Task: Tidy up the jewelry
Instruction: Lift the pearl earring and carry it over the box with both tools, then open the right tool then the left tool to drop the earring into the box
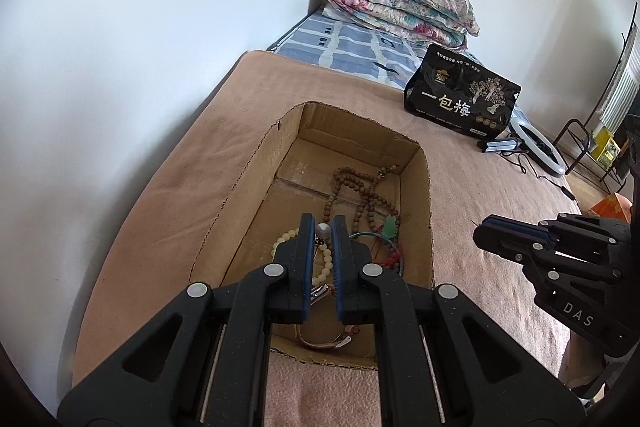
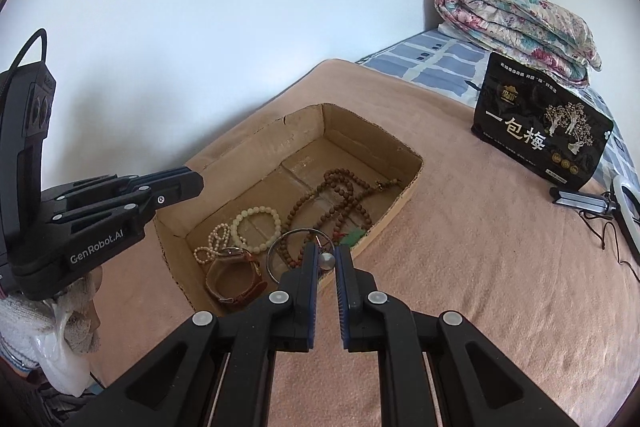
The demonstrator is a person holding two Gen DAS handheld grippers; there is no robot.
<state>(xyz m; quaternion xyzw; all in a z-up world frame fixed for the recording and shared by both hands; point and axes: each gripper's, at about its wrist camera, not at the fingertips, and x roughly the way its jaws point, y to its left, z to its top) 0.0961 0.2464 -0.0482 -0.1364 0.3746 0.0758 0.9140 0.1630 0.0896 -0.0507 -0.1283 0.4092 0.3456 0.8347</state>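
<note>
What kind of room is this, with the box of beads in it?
Most likely a bedroom. A folded flowery quilt lies on a blue checked bedsheet, and the cardboard box of jewelry sits on a pink blanket spread over the bed.

Plain white walls (image 1: pixel 160 27) meeting in a corner at 12 o'clock. Bed with a pinkish-brown blanket (image 2: pixel 480 267) over a blue-checked sheet (image 1: pixel 352 51). Folded floral quilt (image 1: pixel 400 3) at the head, toward 1 o'clock. Black metal rack (image 1: pixel 576 143) on the floor at 3 o'clock. Soft, even daylight.

Brown cardboard box (image 1: pixel 248 183), cream bead bracelet (image 2: pixel 256 229), floral quilt (image 1: pixel 400 3)
</note>
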